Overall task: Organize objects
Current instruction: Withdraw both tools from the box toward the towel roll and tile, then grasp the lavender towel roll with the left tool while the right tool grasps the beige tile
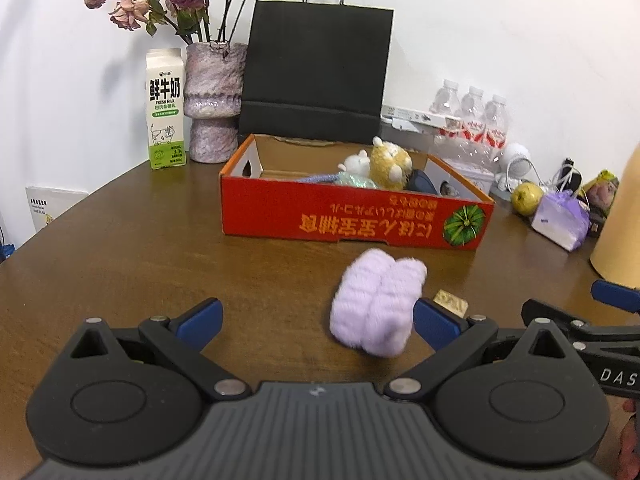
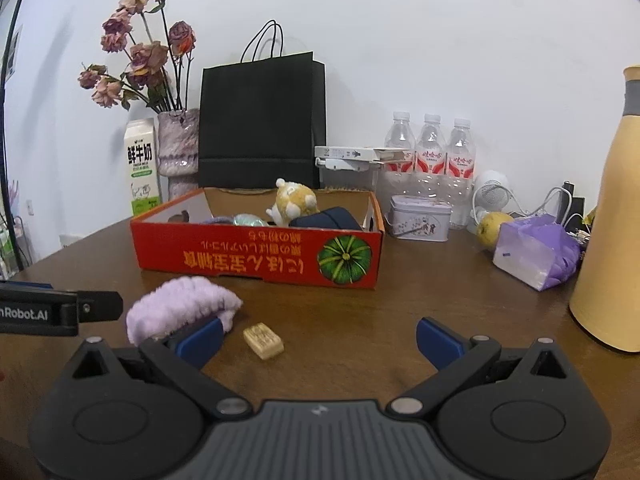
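On the brown wooden table [image 1: 120, 248], the open red cardboard box [image 1: 352, 216] printed with a green pumpkin is the landmark. In front of it lie a fluffy lilac cloth bundle [image 1: 376, 304] and a small beige biscuit-like block [image 2: 264, 340]. Inside it sits a yellow plush toy [image 2: 294, 200]. The left claw [image 1: 316, 320] and the right claw [image 2: 318, 338] both gape wide, each holding nothing, near the box's front.

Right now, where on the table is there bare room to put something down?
Bare wood lies left of the red box, out to the table edge in front of the milk carton. Another patch sits between box and yellow jug. It is crowded at the back right, around the bottles and tin.
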Available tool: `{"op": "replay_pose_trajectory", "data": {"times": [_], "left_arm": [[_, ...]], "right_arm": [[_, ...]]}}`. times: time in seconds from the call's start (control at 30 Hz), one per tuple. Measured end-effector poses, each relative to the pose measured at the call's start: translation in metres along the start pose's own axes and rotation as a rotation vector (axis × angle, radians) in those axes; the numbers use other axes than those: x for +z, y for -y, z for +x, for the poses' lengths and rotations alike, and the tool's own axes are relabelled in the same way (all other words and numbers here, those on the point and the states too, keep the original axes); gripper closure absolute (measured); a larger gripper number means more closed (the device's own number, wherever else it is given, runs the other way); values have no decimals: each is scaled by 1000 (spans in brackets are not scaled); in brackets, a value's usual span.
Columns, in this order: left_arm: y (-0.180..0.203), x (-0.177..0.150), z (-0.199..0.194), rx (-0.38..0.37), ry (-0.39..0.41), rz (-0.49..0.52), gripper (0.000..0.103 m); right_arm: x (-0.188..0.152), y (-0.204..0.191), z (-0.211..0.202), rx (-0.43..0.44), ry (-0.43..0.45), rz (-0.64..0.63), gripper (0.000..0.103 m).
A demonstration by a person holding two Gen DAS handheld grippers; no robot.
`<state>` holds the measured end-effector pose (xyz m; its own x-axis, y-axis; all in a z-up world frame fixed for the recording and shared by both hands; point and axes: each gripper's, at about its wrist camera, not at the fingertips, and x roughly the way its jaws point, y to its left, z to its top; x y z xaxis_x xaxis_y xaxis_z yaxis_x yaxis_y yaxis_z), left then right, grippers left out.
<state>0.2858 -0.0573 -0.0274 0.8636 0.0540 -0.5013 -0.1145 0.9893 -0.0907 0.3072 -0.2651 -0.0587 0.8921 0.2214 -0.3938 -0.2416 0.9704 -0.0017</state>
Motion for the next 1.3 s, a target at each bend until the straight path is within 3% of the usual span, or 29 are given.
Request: {"op": "replay_pose_trajectory", "data": {"times": [0.37,0.73,1.1,1.13,1.2,1.23,1.3], "left_arm": [[19,-13,1,-1,-48,91,0],[45,-5,31,-4,-73,158,0],[54,3,71,9,-88,137,0],[54,3,73,3,-88,132,3],[53,4,77,-13,-96,119,28],[51,4,80,-25,-111,108,46],[46,4,81,-60,-118,80,53]], "right_arm": [[-14,18,-11,5,-43,-11,0],[-15,40,-7,-53,-80,60,0],[-18,38,-1,-63,-95,50,0],[-18,37,0,-64,-96,49,0],[-19,37,1,-64,-99,47,0],[-19,37,2,-63,-100,47,0],[-19,37,3,-63,-103,45,0]]}}
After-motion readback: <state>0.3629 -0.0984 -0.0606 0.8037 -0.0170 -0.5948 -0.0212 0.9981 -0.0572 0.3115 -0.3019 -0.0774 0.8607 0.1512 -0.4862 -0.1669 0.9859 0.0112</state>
